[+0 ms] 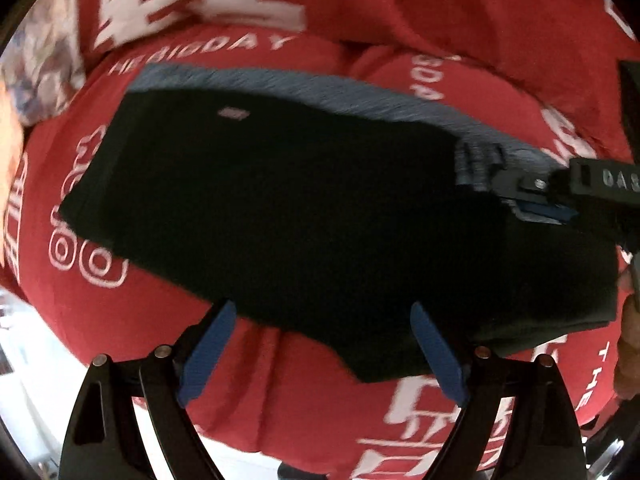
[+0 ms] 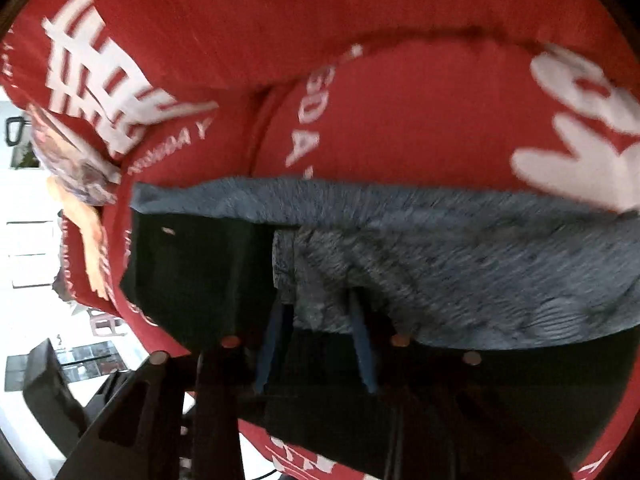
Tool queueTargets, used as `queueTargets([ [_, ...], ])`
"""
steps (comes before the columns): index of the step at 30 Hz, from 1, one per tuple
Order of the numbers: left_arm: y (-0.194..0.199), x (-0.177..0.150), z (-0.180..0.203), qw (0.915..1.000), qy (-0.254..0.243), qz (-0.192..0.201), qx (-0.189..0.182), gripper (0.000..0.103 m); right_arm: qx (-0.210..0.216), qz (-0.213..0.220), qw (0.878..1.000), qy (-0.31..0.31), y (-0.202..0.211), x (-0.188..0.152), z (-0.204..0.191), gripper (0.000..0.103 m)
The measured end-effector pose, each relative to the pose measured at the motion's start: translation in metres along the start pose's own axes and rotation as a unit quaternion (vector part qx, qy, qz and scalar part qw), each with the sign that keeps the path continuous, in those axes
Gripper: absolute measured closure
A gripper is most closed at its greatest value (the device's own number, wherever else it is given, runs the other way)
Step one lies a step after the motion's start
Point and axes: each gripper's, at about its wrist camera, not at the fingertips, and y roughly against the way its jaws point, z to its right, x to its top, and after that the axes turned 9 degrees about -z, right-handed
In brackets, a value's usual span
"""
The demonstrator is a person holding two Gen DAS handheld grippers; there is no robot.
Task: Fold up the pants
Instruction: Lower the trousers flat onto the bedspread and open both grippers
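Black pants [image 1: 304,208] lie folded flat on a red cloth with white lettering [image 1: 280,392]; a grey waistband strip [image 1: 360,96] shows along their far edge. My left gripper [image 1: 324,316] is open, its blue pads just over the pants' near edge, holding nothing. My right gripper [image 1: 496,184] enters from the right in the left wrist view, over the grey waistband. In the right wrist view the right gripper [image 2: 316,304] has its blue fingers [image 2: 362,344] partly closed around a fold of the grey fabric [image 2: 460,248], beside the black cloth [image 2: 192,280].
The red cloth covers a rounded surface [image 2: 400,128] with a fold ridge behind the pants. A patterned cloth [image 1: 36,60] lies at far left. A white floor and dark furniture [image 2: 44,392] show beyond the left edge.
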Motion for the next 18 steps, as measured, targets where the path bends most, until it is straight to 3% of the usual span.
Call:
queueTargets([
  [5, -0.002, 0.000, -0.032, 0.9999, 0.010, -0.005, 0.001, 0.013, -0.044, -0.003, 0.999, 0.024, -0.002, -0.005, -0.021, 0.061],
  [12, -0.003, 0.003, -0.061, 0.9997, 0.019, -0.018, 0.000, 0.013, -0.067, -0.020, 0.995, 0.069, 0.002, -0.025, -0.059, 0.061],
  [18, 0.001, 0.003, -0.081, 0.9993, 0.031, -0.017, -0.015, 0.013, -0.093, -0.046, 0.992, 0.067, -0.012, -0.055, -0.085, 0.050],
])
